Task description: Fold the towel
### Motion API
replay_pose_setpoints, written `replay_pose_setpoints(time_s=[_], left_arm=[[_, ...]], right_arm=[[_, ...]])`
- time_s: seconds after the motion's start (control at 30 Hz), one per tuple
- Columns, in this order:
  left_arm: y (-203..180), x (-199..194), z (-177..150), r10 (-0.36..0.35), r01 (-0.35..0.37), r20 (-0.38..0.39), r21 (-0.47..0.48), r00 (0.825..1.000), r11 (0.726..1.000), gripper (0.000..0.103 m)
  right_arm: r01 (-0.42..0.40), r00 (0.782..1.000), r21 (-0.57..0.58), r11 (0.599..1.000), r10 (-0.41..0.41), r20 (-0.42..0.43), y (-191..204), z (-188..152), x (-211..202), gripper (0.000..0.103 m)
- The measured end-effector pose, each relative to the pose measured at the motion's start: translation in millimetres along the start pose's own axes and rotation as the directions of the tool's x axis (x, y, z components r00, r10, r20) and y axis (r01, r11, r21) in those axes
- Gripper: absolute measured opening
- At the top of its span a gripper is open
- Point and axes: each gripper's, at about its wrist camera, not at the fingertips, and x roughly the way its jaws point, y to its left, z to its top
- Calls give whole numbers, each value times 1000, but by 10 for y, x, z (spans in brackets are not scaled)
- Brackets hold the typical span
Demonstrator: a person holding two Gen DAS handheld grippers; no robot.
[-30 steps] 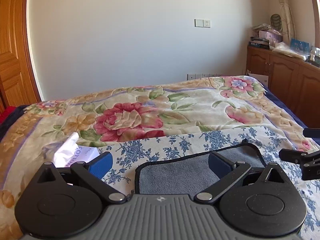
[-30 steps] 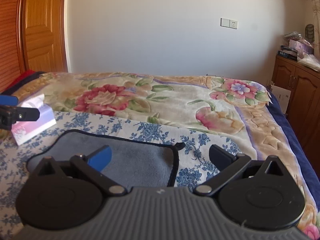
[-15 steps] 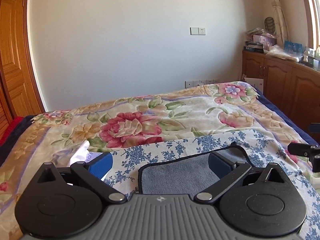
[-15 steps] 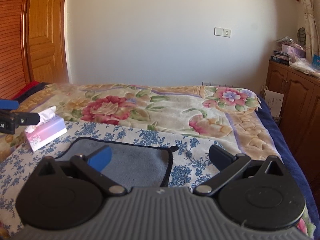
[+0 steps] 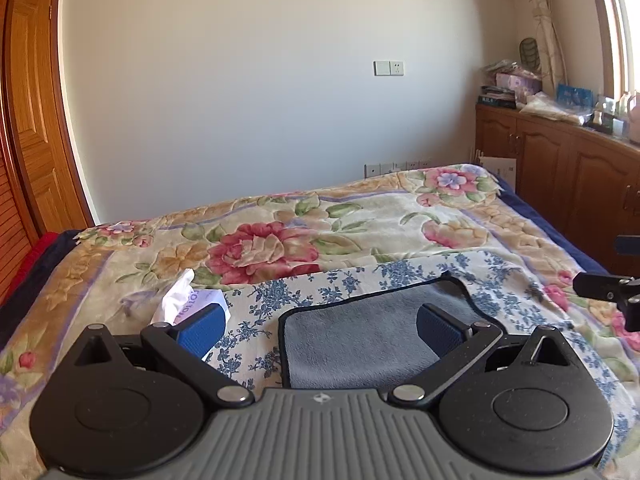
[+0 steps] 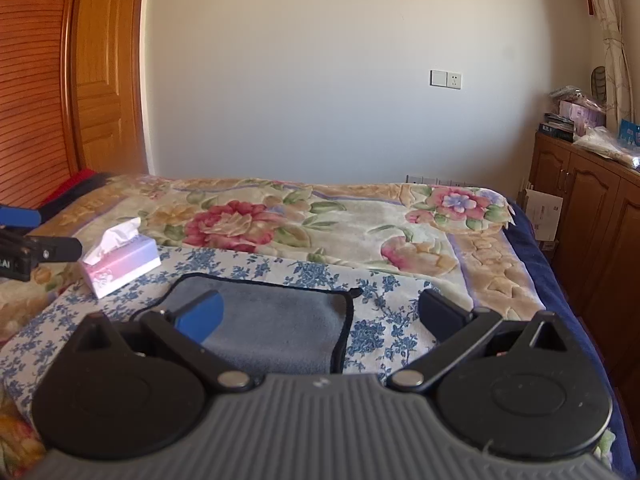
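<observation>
A grey towel (image 5: 360, 336) with a black edge lies flat on a blue-flowered cloth (image 5: 320, 284) on the bed. It also shows in the right wrist view (image 6: 276, 320). My left gripper (image 5: 320, 326) is open and empty, above the towel's left part. My right gripper (image 6: 320, 316) is open and empty, above the towel's right edge. The right gripper's tip shows at the right edge of the left wrist view (image 5: 608, 288). The left gripper's tip shows at the left edge of the right wrist view (image 6: 36, 250).
A tissue box (image 6: 120, 260) stands on the bed left of the towel; it also shows in the left wrist view (image 5: 188, 300). A floral blanket (image 5: 280, 240) covers the bed. Wooden cabinets (image 5: 560, 168) stand at the right, a wooden door (image 6: 104, 80) at the left.
Both grippers have drawn back and risen from the towel, so more of the bed and room shows. Both stay open and empty. The towel has not moved.
</observation>
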Motion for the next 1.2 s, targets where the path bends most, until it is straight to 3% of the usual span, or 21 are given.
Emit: replay_pose_setpoints(time_s=[0.6, 1.2], left_arm=[[63, -962, -50, 12, -11, 48, -12, 999, 1000, 103], [205, -1644, -506, 39, -35, 78, -54, 996, 998, 103]], right_arm=[[-29, 999, 32, 999, 28, 20, 220, -39, -630, 103], [4, 999, 17, 1000, -5, 34, 328, -358, -1195, 103]])
